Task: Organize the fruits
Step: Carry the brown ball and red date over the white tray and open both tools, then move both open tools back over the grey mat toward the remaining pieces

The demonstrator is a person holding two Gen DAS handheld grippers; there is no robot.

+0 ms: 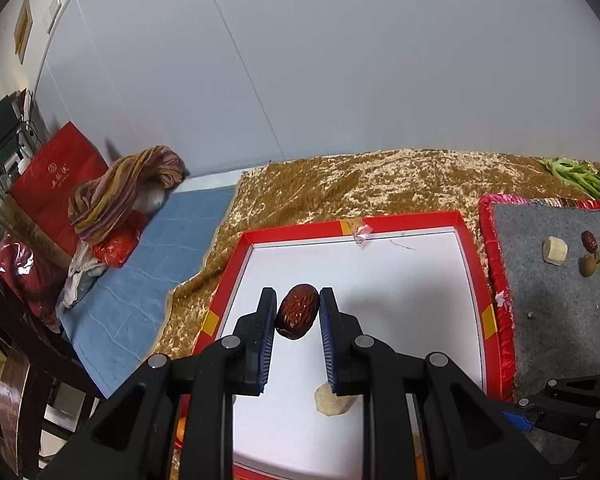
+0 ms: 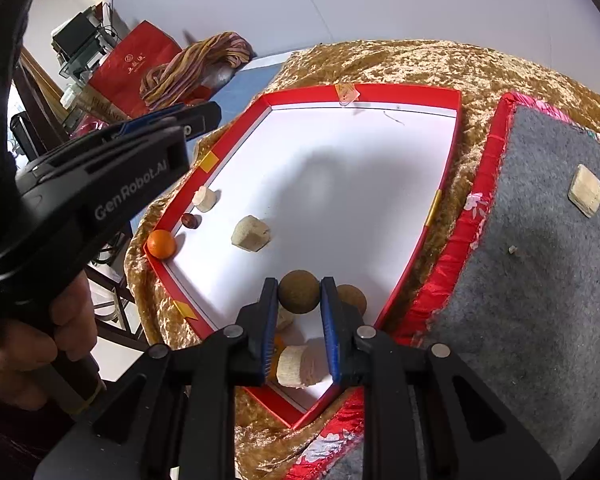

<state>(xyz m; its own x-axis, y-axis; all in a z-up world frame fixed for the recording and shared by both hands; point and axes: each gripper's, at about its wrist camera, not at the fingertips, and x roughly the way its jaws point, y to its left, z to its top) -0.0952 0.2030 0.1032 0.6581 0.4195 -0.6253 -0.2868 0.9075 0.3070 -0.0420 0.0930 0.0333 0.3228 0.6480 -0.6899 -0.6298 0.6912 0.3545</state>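
My left gripper (image 1: 297, 295) is shut on a wrinkled red date (image 1: 298, 314), held above the white floor of the red-rimmed tray (image 1: 466, 264). My right gripper (image 2: 299, 284) is shut on a round brown fruit (image 2: 299, 294) over the tray's near corner (image 2: 416, 240). A second brown fruit (image 2: 353, 298) lies just right of it. In the tray lie an orange (image 2: 162, 244), a small dark date (image 2: 190, 221) and several pale chunks (image 2: 251, 233). On the grey mat (image 1: 548, 312) sit a pale chunk (image 1: 555, 251), a date (image 1: 589, 241) and a brown fruit (image 1: 588, 267).
Gold crushed-velvet cloth (image 1: 364, 184) covers the table under tray and mat. Green leafy stalks (image 1: 580, 176) lie at the far right. Left of the table are a blue sheet (image 1: 148, 264), a striped bundle (image 1: 128, 188) and a red bag (image 1: 56, 172). A hand (image 2: 40, 340) holds the left gripper's handle.
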